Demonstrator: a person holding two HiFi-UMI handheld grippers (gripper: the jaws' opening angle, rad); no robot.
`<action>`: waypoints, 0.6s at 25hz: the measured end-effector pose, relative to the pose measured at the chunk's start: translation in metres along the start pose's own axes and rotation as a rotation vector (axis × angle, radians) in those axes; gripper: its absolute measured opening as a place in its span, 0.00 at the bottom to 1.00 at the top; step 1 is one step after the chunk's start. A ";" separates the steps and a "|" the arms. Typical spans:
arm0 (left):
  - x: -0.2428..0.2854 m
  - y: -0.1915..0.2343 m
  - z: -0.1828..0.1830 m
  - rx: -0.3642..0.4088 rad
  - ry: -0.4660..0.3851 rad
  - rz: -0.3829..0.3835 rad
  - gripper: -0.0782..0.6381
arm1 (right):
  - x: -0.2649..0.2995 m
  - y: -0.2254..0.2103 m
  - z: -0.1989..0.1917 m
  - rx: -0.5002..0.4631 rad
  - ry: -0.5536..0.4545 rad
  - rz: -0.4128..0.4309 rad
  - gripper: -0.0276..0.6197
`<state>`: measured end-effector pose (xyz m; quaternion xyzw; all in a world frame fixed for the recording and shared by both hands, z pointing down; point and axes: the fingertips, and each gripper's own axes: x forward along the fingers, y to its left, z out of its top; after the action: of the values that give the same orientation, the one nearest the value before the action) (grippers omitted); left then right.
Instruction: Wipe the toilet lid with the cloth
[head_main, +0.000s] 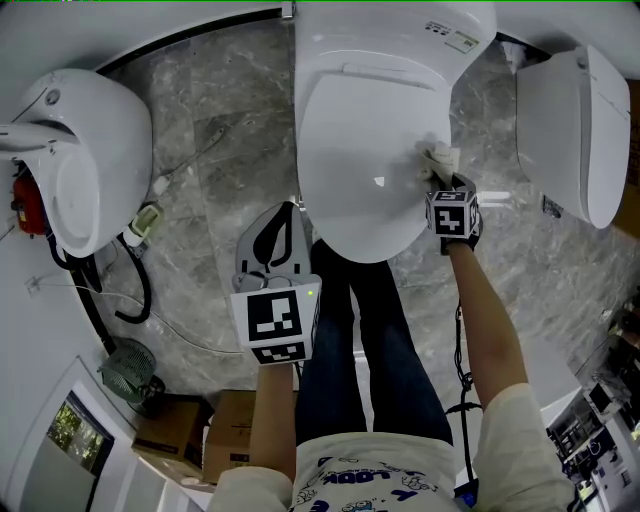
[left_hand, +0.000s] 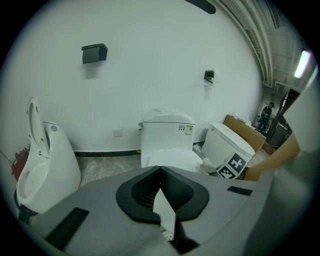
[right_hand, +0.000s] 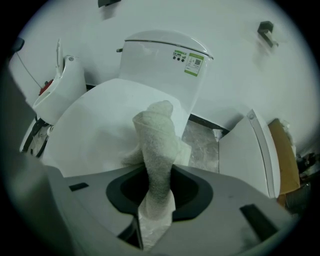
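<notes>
Sanitaryware showroom, three toilets (head_main: 370, 150) side by side, marble floor (head_main: 210, 150)

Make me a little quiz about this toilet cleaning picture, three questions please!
1. True or false: the left gripper holds the cloth.
2. The cloth is touching: A) the toilet lid, B) the floor, C) the cardboard box.
3. Is the toilet lid up or down?

Key:
1. False. The right gripper holds the cloth; the left gripper is shut and empty.
2. A.
3. Down.
</notes>
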<state>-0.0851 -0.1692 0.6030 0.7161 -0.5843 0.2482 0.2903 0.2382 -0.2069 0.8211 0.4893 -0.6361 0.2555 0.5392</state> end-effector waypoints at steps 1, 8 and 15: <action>-0.002 0.001 -0.002 -0.004 0.000 0.003 0.11 | -0.001 0.003 -0.001 0.010 0.004 -0.008 0.20; -0.015 0.014 -0.010 -0.033 -0.003 0.025 0.11 | -0.011 0.026 -0.001 0.058 0.011 -0.019 0.19; -0.029 0.037 -0.017 -0.059 -0.012 0.065 0.11 | -0.017 0.055 0.013 0.036 -0.012 -0.025 0.19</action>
<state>-0.1275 -0.1427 0.6000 0.6893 -0.6161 0.2357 0.2994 0.1826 -0.1906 0.8130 0.5083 -0.6284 0.2575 0.5296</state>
